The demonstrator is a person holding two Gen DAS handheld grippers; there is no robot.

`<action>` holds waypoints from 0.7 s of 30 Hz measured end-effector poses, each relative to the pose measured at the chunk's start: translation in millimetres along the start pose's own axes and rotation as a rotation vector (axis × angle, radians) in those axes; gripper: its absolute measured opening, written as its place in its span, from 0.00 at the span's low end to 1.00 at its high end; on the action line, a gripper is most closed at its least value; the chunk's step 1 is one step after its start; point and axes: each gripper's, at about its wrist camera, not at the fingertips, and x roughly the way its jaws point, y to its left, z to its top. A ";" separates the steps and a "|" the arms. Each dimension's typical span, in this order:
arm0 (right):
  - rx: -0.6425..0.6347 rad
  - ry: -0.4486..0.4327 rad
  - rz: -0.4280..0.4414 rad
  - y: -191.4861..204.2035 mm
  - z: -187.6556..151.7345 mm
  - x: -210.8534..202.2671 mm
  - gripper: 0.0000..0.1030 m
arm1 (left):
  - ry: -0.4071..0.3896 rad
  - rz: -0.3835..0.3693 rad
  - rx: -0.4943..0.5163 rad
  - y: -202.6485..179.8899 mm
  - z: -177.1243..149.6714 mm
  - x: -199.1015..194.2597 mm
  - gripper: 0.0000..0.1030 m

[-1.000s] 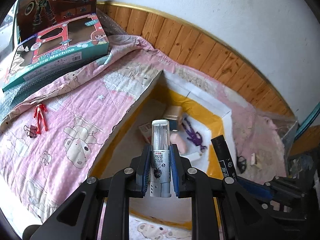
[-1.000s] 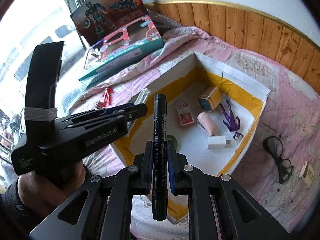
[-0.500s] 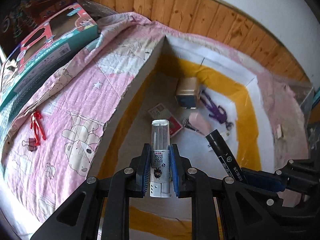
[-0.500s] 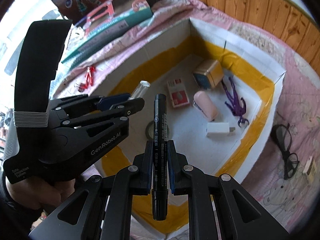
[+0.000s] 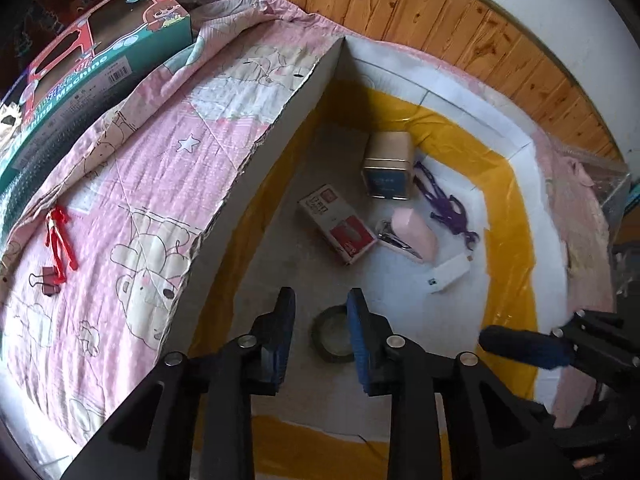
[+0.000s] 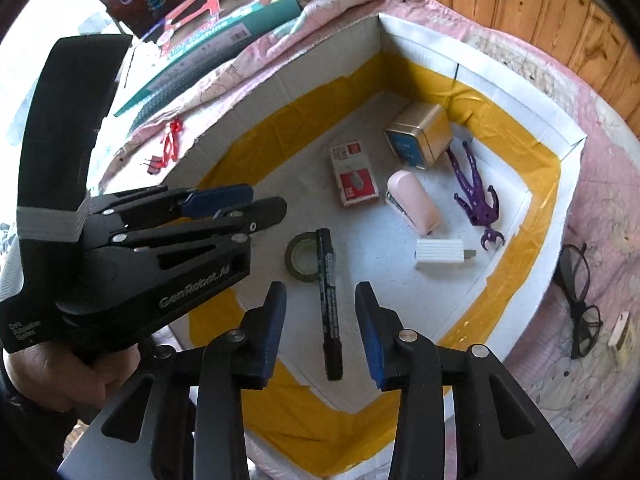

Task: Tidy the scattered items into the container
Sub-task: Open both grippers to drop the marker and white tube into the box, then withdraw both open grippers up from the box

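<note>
At lower centre of the right wrist view, the right hand-held gripper point(image 6: 320, 300) is hanging released over the black marker point(image 6: 329, 300); the left hand-held gripper point(image 5: 320, 312) is gaping empty above the box point(image 5: 516, 140), so both should be lifting straight clear.

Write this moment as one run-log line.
left hand-held gripper: open, empty | right hand-held gripper: open | black marker pen: released | white-and-yellow cardboard box: below
</note>
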 end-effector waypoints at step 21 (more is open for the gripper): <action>-0.076 -0.046 0.007 13.9 -20.9 -29.2 0.38 | -0.063 0.011 0.011 -10.8 -38.5 -55.4 0.39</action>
